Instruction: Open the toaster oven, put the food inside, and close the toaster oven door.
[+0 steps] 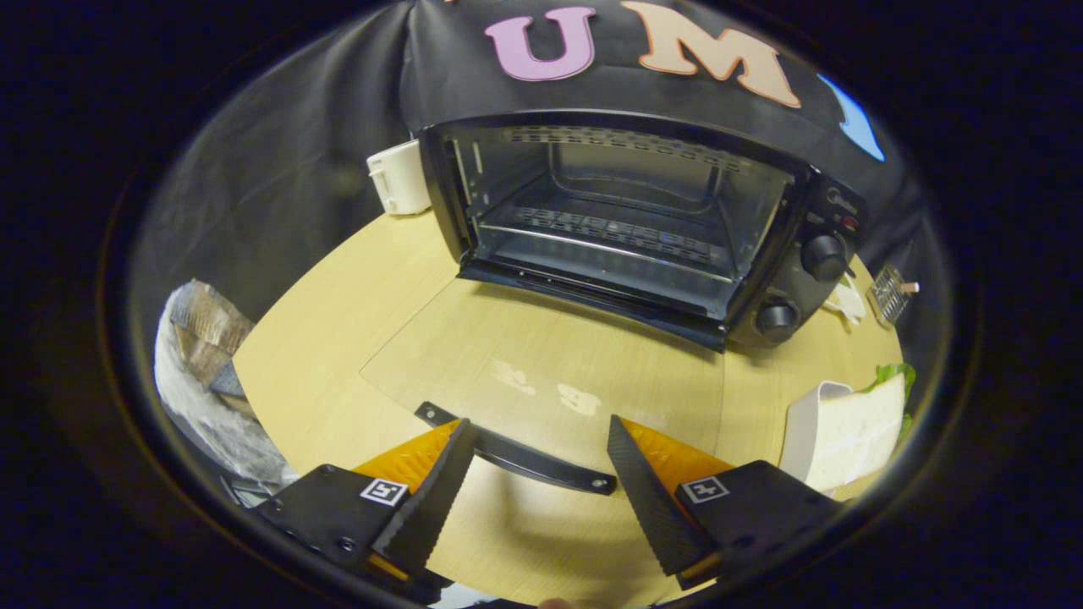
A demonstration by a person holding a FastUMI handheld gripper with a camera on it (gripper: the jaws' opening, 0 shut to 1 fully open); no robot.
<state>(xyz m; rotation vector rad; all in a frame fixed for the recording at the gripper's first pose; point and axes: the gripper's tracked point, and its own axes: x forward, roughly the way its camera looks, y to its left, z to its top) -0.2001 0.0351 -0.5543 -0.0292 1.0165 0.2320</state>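
Over door handle (518, 457), tongs (538, 433) spread apart, oven (643, 220) open.

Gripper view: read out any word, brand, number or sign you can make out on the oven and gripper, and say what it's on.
On the oven panel: a brand mark above the knobs, too blurred to read.
Around the knobs: dial marks, too small to read.
On the door: two pale smudges, unreadable.
On the gripper, open astride the handle: square markers, a pattern, no words.

Wood table (338, 338), black cloth wall (279, 169).
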